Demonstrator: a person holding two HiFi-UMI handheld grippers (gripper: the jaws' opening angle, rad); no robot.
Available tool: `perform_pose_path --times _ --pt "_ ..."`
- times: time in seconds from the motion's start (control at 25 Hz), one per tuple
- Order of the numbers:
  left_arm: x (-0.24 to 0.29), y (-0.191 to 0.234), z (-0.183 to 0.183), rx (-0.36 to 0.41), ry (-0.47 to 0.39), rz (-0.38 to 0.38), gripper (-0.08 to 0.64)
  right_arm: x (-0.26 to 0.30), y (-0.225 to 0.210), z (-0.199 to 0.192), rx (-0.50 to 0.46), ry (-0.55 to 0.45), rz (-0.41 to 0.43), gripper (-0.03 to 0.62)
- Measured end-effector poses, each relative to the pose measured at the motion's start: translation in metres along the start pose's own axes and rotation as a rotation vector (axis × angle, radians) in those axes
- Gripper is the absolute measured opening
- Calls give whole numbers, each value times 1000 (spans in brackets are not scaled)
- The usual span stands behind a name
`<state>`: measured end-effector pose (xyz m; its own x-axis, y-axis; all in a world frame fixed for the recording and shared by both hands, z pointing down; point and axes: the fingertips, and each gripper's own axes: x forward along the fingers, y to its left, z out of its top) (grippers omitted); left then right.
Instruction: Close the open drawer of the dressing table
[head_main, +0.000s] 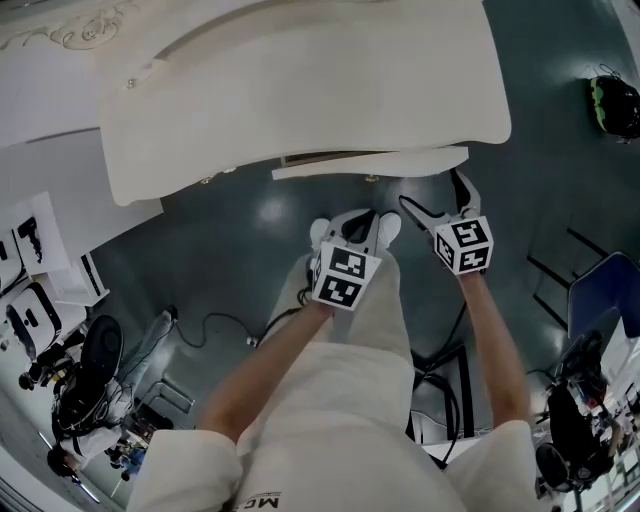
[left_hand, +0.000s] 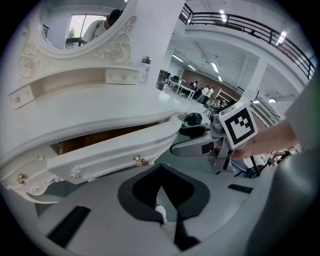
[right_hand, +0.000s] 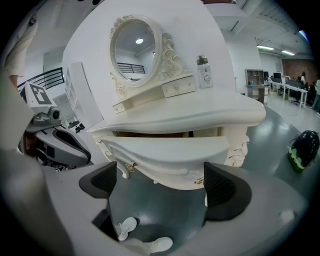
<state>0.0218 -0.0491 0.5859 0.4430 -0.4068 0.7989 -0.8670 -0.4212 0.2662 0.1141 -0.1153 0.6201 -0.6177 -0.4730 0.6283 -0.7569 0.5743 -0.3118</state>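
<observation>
1. A cream dressing table (head_main: 300, 90) with carved trim fills the top of the head view. It stands on a grey-green floor (head_main: 240, 230).
2. The person stands in front of the dressing table in pale trousers (head_main: 350, 380). White shoes (head_main: 320, 232) point toward it.
3. An oval mirror (right_hand: 132, 50) in a scrolled frame rises at the back of the dressing table, above its flat surface (right_hand: 200, 117).
4. The drawer (right_hand: 170, 150) sits under the front edge of the dressing table. It is pulled partway out, and brown wood shows in the gap above its curved front.
5. The right tool (head_main: 430, 190) is held just in front of the dressing table, below the drawer front. Its jaws are spread wide with nothing between them, and the drawer front shows just beyond them. Whether it touches the drawer cannot be told.
6. The left tool (head_main: 368, 222) is held beside the right one, a little further from the dressing table. Its jaws are brought together, leaving only a thin slit, and they grip nothing.
7. A black and green object (head_main: 612, 105) lies on the floor, well off to the right of the dressing table.
8. A small bottle (right_hand: 202, 70) stands upright on the dressing table, just right of the mirror.
9. A brass knob (right_hand: 131, 166) sits on the drawer front, toward the left end of the dressing table.
</observation>
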Motion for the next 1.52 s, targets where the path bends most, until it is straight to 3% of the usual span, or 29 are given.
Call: perform_pose_path --times 1.52 --pt "2 38 8 -40 -1 25 9 41 -20 39 10 -36 -45 508"
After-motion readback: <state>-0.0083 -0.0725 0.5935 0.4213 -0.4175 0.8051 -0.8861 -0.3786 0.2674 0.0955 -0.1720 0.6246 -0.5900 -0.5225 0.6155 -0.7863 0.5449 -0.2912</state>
